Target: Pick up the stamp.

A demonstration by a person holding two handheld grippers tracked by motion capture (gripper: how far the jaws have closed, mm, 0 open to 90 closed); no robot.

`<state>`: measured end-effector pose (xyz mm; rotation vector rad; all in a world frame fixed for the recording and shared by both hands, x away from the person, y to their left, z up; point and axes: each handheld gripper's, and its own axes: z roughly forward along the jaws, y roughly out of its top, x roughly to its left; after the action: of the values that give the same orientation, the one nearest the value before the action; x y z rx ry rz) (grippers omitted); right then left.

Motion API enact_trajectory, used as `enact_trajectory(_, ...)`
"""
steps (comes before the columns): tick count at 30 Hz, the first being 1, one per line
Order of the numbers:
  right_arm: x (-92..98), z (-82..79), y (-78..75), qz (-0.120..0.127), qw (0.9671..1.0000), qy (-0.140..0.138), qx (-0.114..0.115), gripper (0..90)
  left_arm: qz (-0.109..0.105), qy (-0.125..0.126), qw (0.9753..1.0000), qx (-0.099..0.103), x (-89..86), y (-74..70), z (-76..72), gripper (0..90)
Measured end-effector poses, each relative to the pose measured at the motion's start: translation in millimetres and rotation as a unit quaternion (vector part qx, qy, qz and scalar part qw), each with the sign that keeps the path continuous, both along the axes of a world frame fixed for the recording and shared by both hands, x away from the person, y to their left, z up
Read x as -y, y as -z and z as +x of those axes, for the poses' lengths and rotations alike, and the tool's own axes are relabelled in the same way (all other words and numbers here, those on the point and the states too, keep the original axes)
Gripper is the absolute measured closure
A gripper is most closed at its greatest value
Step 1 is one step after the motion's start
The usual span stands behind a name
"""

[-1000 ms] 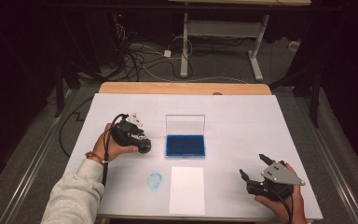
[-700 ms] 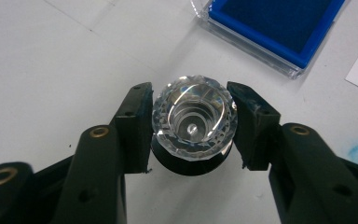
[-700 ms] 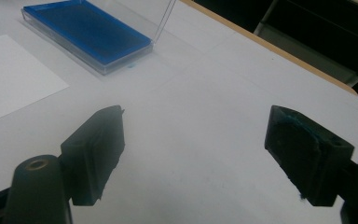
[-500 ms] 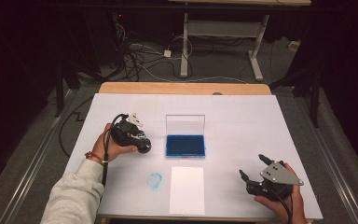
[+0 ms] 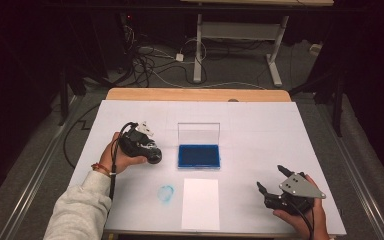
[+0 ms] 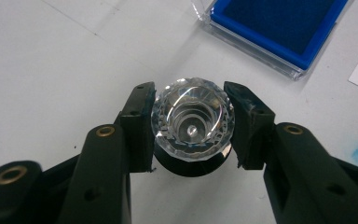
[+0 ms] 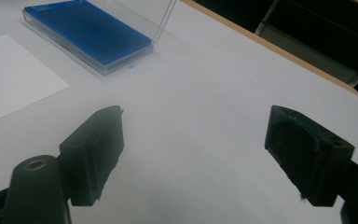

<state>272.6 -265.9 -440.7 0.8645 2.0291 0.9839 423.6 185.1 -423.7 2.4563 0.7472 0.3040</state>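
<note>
High view: white surface (image 5: 260,130) fills centre of frame. Left gripper (image 5: 147,145) at centre left, jaws closed against sides of faceted clear stamp (image 6: 192,119), black base beneath it. Open blue ink pad (image 5: 198,155) just right of it, clear lid upright. White paper sheet (image 5: 200,203) below pad; blue smudge (image 5: 166,193) left of sheet. Right gripper (image 5: 275,185) at lower right, jaws spread wide, holding nothing.

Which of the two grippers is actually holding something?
The left gripper, shut on the clear faceted stamp knob; the right gripper has its jaws wide apart over bare table.
</note>
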Motion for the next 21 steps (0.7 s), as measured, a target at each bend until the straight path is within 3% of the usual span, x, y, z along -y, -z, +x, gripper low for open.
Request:
enact_trajectory(12,1.2,0.3,-1.3,-0.001,1.0,0.007,0.005,19.4,-0.05,-0.009,0.9968,0.062,-7.8,-21.0,-22.6,55.1)
enact_trajectory(21,-0.7,1.1,-1.5,-0.003,1.0,0.003,0.004,19.6,-0.055,0.014,0.9952,0.079,0.5,-34.3,-42.8,55.1)
